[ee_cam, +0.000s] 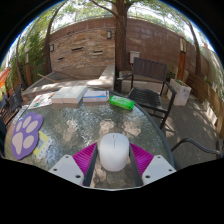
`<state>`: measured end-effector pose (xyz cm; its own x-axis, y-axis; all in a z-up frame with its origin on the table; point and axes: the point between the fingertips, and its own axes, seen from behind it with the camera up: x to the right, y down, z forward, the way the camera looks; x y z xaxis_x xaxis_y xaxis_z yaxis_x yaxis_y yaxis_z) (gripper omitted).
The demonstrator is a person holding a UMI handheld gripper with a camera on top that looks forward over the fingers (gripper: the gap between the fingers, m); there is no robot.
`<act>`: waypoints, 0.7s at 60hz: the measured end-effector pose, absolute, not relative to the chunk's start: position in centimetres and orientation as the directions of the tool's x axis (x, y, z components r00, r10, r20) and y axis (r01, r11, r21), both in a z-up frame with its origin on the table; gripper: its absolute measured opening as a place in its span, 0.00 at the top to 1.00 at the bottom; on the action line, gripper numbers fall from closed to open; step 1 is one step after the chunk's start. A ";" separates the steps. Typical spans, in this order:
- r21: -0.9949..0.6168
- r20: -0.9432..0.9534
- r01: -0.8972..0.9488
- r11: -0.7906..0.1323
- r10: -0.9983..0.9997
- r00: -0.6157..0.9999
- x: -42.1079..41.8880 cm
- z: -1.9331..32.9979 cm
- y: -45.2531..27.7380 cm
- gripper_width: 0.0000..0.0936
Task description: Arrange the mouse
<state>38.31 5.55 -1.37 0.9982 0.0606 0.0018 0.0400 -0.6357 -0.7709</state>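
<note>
A white computer mouse (pixel 113 152) sits between my gripper's (pixel 113 158) two fingers, over a round glass table (pixel 150 128). Both magenta pads (pixel 85 158) lie against the mouse's sides with no gap showing, so the gripper is shut on it. The mouse's front end points away, toward the table's middle. I cannot tell if it rests on the glass or is held just above it.
A purple paw-shaped mat (pixel 26 135) lies on the table to the left. Two boxes or books (pixel 70 96) and a green object (pixel 122 102) lie at the far side. A dark metal chair (pixel 152 82) stands beyond, before a brick wall.
</note>
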 end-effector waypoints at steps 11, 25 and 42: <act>-0.763 0.038 0.059 -0.644 0.046 0.998 38.4 -1.4 5.9 0.55; -0.780 0.071 0.026 -0.625 -0.047 0.996 39.2 2.0 5.6 0.64; -0.960 -0.069 -0.109 -0.259 -0.156 0.985 29.7 26.7 7.6 0.64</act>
